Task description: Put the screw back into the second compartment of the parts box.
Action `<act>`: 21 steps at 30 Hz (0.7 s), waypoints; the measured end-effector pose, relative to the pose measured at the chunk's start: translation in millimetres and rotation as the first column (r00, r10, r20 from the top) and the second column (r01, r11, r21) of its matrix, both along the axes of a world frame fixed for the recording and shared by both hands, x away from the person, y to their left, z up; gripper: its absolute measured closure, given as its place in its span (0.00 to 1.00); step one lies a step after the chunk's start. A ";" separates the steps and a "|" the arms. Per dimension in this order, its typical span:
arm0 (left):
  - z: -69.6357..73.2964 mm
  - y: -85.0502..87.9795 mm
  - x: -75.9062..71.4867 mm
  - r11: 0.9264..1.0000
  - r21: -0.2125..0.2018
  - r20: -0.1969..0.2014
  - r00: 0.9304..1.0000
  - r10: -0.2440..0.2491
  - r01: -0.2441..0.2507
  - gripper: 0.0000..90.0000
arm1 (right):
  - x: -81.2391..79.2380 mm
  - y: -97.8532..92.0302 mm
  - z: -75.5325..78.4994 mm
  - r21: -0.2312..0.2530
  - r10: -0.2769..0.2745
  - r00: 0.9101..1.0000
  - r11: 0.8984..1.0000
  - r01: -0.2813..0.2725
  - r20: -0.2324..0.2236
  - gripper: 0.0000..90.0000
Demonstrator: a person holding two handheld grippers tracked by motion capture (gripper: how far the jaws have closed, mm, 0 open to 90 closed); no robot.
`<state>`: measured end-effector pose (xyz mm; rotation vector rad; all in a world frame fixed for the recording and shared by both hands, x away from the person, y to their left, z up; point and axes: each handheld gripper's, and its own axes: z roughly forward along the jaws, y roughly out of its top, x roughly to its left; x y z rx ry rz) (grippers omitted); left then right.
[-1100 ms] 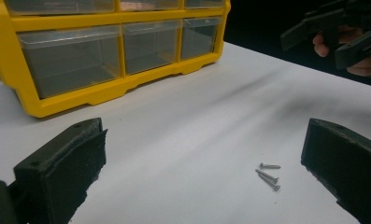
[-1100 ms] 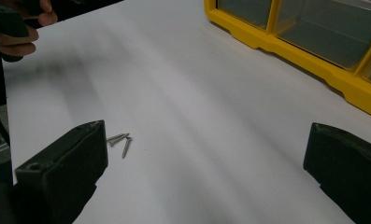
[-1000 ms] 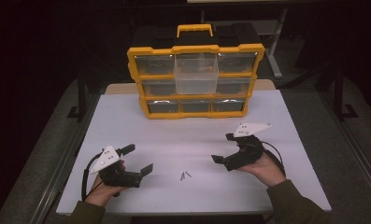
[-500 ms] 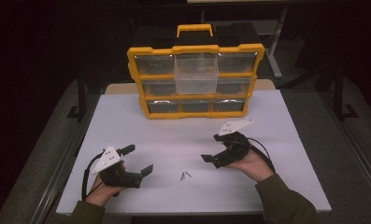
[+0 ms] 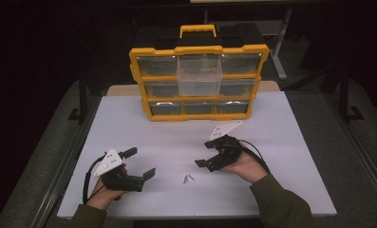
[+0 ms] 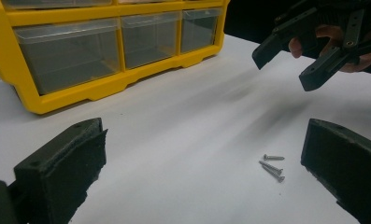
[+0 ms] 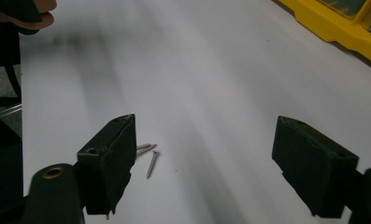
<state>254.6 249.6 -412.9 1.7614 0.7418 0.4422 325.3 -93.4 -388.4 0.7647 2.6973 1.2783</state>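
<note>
Three small screws [image 5: 188, 178] lie loose on the white worktop [image 5: 143, 133] between the hands — the high view blurs them into specks. The right gripper [image 5: 209, 153], empty, has just been closing yet stays wide; the left gripper [image 5: 138, 163] gapes, empty.
</note>
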 end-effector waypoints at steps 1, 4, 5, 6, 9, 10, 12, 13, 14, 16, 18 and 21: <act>0.1 0.6 0.2 1.000 0.009 0.002 1.000 -0.004 0.004 0.00 | 0.0 1.3 -0.2 -0.003 0.001 1.000 1.000 -0.001 -0.005 0.25; 0.0 0.1 0.2 1.000 0.006 0.004 1.000 -0.005 0.005 0.00 | 0.6 4.0 -0.4 -0.001 0.007 1.000 1.000 -0.007 -0.010 0.27; 0.2 0.2 0.0 1.000 0.008 0.002 1.000 -0.006 0.006 0.00 | 0.5 5.1 -0.1 0.000 0.007 1.000 1.000 -0.007 -0.017 0.29; 0.2 0.1 0.0 1.000 0.009 0.005 1.000 -0.007 0.007 0.00 | 1.0 6.1 -0.2 0.000 0.013 1.000 1.000 -0.013 -0.013 0.30; 0.2 0.0 -0.2 1.000 0.010 0.005 1.000 -0.008 0.008 0.00 | 1.4 10.5 -0.5 0.000 0.024 0.999 1.000 -0.024 -0.028 0.32; 0.2 0.1 -0.2 1.000 0.010 0.005 1.000 -0.009 0.009 0.00 | 1.5 12.5 -0.9 -0.003 0.031 0.999 1.000 -0.031 -0.027 0.33; 0.1 0.4 -0.1 1.000 0.009 0.006 1.000 -0.010 0.010 0.00 | 0.9 16.0 -1.4 -0.006 0.036 0.999 0.999 -0.036 -0.039 0.35; 0.0 0.4 0.0 1.000 0.009 0.005 1.000 -0.010 0.010 0.00 | 1.2 17.9 -2.3 -0.014 0.040 0.999 0.999 -0.040 -0.037 0.37; 0.2 0.5 0.0 1.000 0.008 0.005 1.000 -0.011 0.011 0.00 | 1.4 20.3 -3.1 -0.019 0.049 0.998 0.999 -0.050 -0.040 0.39; 0.4 0.2 -0.2 1.000 0.005 0.007 1.000 -0.012 0.012 0.00 | 2.1 23.1 -4.8 -0.038 0.062 0.998 0.997 -0.063 -0.032 0.43; 0.4 -0.1 -0.3 1.000 0.006 0.007 1.000 -0.012 0.012 0.00 | 1.7 25.5 -5.7 -0.045 0.066 0.997 0.997 -0.067 -0.036 0.44; 0.4 -0.4 -0.3 1.000 0.006 0.007 1.000 -0.013 0.013 0.00 | 1.8 31.4 -9.3 -0.067 0.081 0.996 0.994 -0.083 -0.038 0.49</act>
